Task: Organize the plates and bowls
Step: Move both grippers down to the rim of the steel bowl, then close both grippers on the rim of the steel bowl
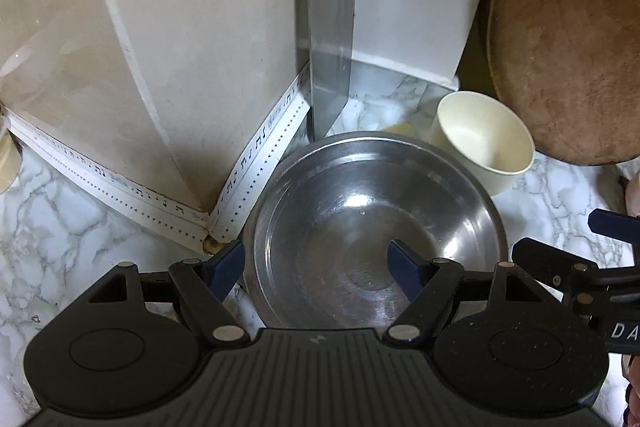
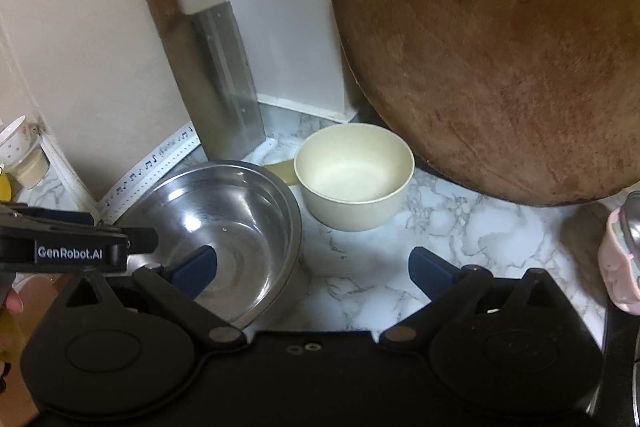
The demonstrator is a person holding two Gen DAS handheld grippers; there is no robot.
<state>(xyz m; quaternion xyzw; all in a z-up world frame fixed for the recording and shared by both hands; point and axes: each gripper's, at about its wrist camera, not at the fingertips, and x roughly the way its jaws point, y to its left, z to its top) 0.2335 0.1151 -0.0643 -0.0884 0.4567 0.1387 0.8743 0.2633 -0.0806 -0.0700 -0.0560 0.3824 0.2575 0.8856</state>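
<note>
Two grippers, both with jaws spread wide, nothing clamped.

Left wrist view, left to right: marble counter (image 1: 60, 227) fills the lower left, white trim strip with music notes (image 1: 256, 155) runs along the wall base at mid-left. Left gripper (image 1: 320, 261) sits at bottom center; its left blue finger is outside the steel bowl's rim, its right blue finger is over the bowl's inside, so the jaws straddle the near-left rim. Cannot tell if either pad touches metal. Steel bowl (image 1: 360, 211) is center frame, upright on the counter, looks empty. Cleaver blade (image 1: 330, 39) stands upright against the wall corner just behind the bowl. Cream bowl (image 1: 486, 143) is right of center, just behind and right of the steel bowl, upright; touching or a hair apart, can't resolve. Round wooden cutting board (image 1: 568, 39) leans at upper right, behind the cream bowl. Part of the right gripper shows at the right edge.

Right wrist view, left to right: small cups (image 2: 20, 155) at the left edge. Left gripper body labelled GenRobot.AI at mid-left. Steel bowl (image 2: 224, 223) left of center. Right gripper (image 2: 312, 267) at bottom center: left finger over the steel bowl's interior, right finger over bare marble. Cream bowl (image 2: 354, 175) center, cutting board (image 2: 500, 47) upper right, pink object (image 2: 620, 267) at the right edge.
</note>
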